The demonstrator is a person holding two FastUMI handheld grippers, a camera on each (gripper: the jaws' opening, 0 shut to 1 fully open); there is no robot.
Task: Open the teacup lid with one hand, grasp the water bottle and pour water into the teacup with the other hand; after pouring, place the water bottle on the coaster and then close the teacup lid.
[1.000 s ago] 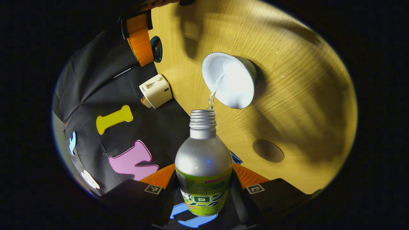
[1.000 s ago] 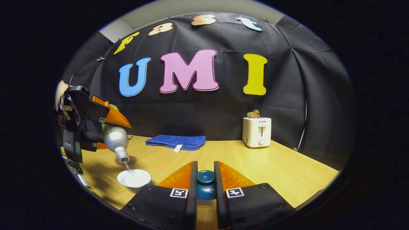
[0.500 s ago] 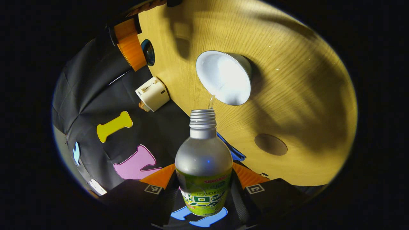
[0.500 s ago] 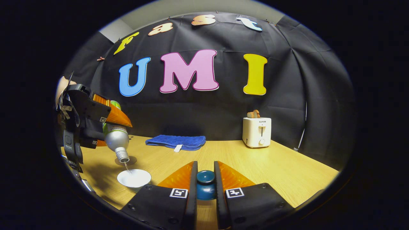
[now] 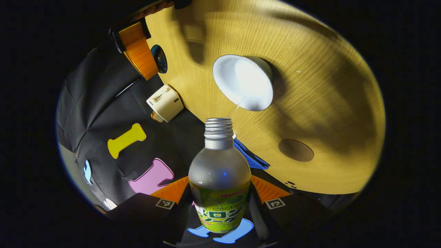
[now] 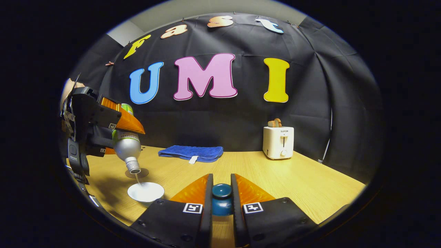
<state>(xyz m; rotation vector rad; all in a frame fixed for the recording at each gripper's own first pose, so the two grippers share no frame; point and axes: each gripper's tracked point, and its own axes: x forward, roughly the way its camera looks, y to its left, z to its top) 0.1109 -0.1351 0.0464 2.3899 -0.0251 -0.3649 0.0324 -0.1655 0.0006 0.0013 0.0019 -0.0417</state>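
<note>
While the left gripper (image 5: 220,203) clamps both fingers on the water bottle (image 5: 219,179), tipped neck-down above the white teacup (image 5: 243,82), a thin trickle falls from its mouth to the cup rim. Right gripper (image 6: 221,199) is closed on the blue teacup lid (image 6: 221,199), held off the wooden table (image 6: 275,179). Round coaster (image 5: 296,150) sits near the cup. Blue cloth (image 6: 190,153) and toaster (image 6: 278,142) stand at the back.

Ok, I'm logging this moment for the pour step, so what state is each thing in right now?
water bottle: uncapped, tilted mouth-down over the teacup, thin trickle leaving it
teacup: open, upright on the table
teacup lid: off the cup, held up
coaster: bare
left gripper: shut on the bottle
right gripper: shut on the lid
toaster: bread in its slot
</note>
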